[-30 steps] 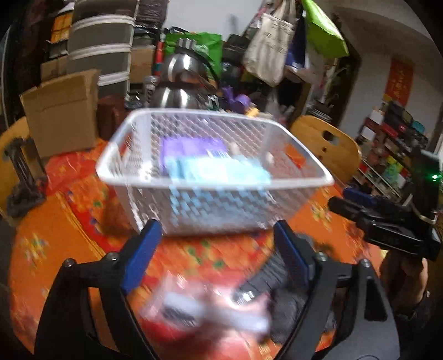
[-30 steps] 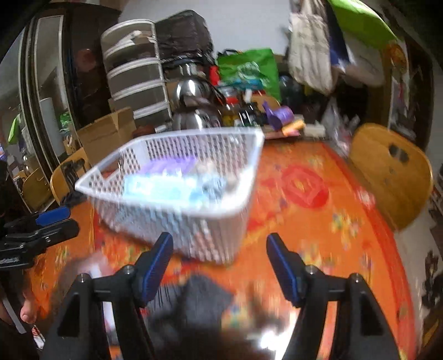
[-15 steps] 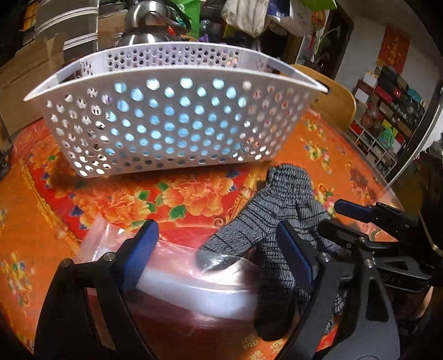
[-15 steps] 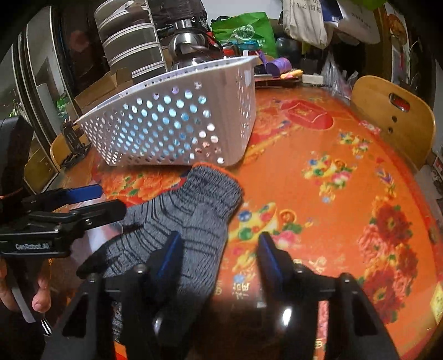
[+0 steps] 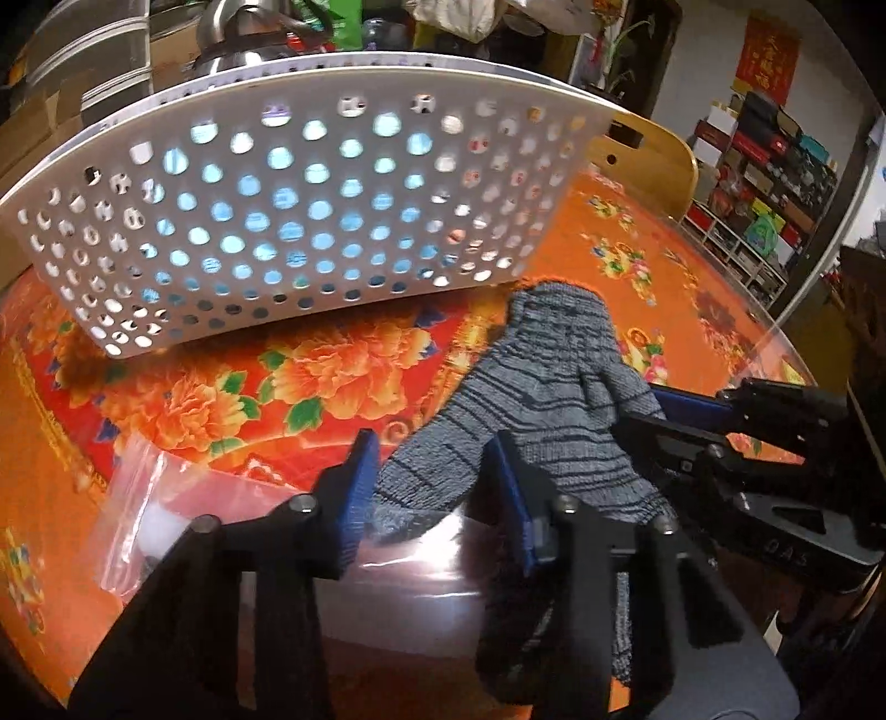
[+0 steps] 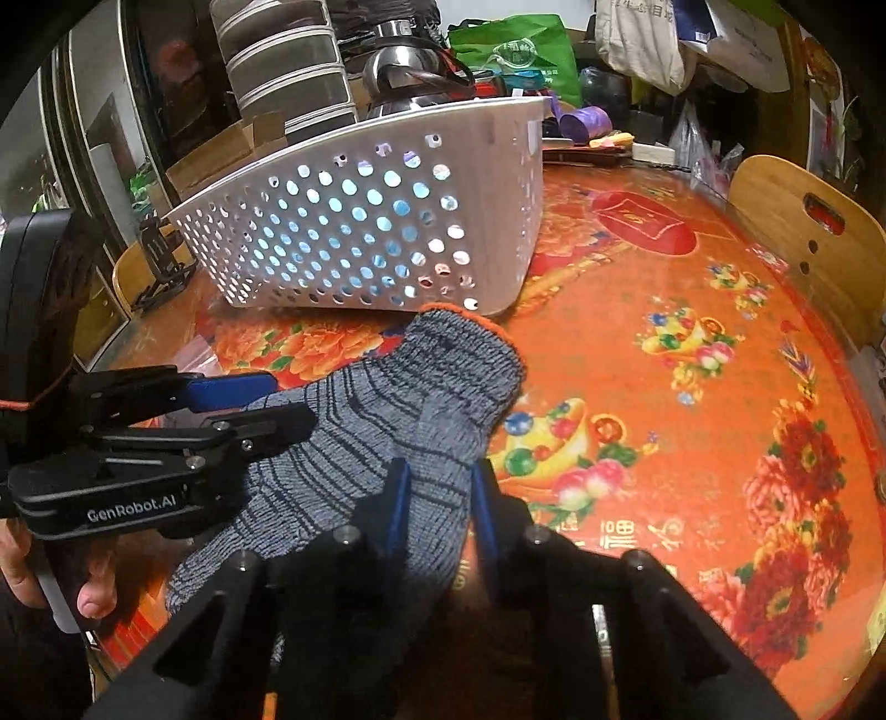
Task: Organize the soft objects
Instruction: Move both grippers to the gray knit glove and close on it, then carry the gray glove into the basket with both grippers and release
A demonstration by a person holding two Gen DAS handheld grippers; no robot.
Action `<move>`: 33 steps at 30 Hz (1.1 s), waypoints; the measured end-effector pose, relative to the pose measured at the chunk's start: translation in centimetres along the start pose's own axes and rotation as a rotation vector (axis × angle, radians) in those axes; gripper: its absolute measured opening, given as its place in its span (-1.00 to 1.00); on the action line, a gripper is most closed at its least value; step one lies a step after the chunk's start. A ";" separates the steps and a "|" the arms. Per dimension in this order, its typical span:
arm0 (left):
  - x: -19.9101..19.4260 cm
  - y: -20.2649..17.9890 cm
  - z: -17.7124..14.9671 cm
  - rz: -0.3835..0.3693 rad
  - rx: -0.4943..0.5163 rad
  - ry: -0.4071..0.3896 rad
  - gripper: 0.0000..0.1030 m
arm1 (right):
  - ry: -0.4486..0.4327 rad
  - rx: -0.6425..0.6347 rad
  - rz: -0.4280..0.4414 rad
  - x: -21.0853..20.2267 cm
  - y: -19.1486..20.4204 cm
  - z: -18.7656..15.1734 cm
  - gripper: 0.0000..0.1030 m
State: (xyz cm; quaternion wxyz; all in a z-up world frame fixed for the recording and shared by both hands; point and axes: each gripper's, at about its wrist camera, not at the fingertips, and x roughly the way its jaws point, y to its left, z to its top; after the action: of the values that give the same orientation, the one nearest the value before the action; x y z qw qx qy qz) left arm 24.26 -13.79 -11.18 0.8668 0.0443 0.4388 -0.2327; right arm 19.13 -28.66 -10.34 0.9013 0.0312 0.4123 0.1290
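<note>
A grey knit glove (image 6: 387, 437) lay on the table (image 6: 692, 387) just before the white basket (image 6: 387, 221), cuff toward it. The right gripper (image 6: 437, 498) pinched its thumb side; the left gripper (image 5: 437, 487), narrowed, straddled a fingertip.

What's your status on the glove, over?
Left gripper and right gripper both closed on grey striped knit glove, flat on floral tablecloth. White perforated plastic basket just beyond. Clear plastic bag under the fingers.

Cluttered home dining room: round table with floral orange tablecloth (image 6: 692, 387), wooden chair (image 6: 803, 232), steel kettle (image 6: 404, 72), hanging tote bags (image 6: 637, 39), stacked storage drawers (image 6: 282, 61).
</note>
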 end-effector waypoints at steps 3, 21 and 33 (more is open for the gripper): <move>0.1 -1.0 0.0 -0.016 0.039 -0.001 -0.75 | 0.000 0.009 0.018 0.0 -0.2 0.0 -0.74; -5.2 -1.3 -1.3 -0.023 -0.008 -0.174 -0.76 | -0.129 -0.050 -0.022 -3.1 1.8 0.1 -0.82; -13.7 -0.4 -1.3 -0.044 -0.053 -0.335 -0.76 | -0.245 -0.116 0.009 -9.2 4.9 2.5 -0.82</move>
State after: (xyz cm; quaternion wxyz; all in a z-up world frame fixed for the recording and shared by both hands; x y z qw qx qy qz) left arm 16.25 -8.79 -1.23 0.9233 -0.0276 0.2952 -0.2442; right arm 14.22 -26.16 -1.16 0.9446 -0.0038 0.2910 0.1518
